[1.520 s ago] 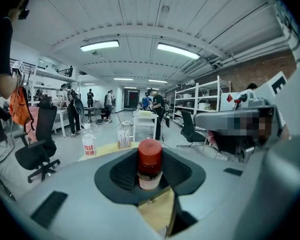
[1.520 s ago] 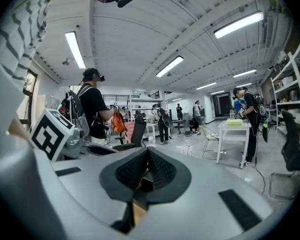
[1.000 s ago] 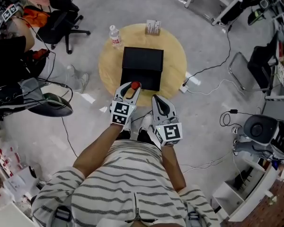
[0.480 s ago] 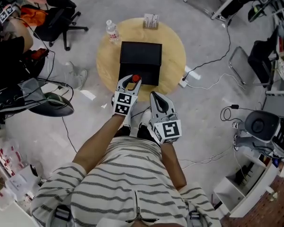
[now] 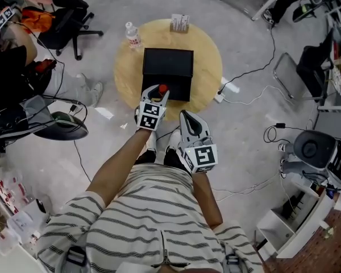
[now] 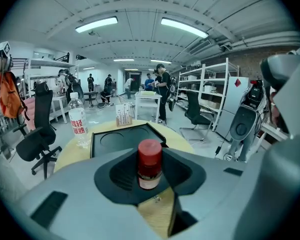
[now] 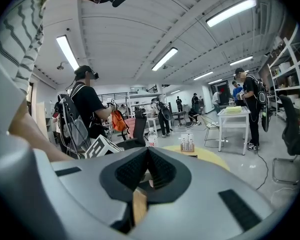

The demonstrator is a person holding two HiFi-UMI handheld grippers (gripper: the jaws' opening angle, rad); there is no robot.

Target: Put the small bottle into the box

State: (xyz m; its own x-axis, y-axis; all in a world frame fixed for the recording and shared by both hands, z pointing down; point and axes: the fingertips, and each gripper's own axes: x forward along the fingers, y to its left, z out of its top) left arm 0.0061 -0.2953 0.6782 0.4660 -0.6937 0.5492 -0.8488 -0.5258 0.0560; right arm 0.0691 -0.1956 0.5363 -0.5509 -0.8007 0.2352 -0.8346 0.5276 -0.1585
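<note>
A small bottle [image 6: 149, 165] with a red cap [image 5: 163, 88] stands upright between the jaws of my left gripper [image 5: 158, 94], which is shut on it. The gripper holds it at the near edge of the open black box [image 5: 168, 73], whose tray with round hollows [image 6: 121, 136] lies just beyond the bottle. The box rests on a round wooden table [image 5: 207, 61]. My right gripper [image 5: 189, 120] hangs to the right, nearer the person and off the table, its jaws shut with nothing between them [image 7: 146, 168].
A clear water bottle [image 5: 131, 36] stands at the table's far left edge, also seen as the water bottle [image 6: 78, 120] left of the box. A small card holder [image 5: 180, 23] sits at the far edge. Office chairs, cables and shelving surround the table.
My left gripper has carried the small bottle forward, from off the table to the box's near edge. The right gripper has stayed where it was.
</note>
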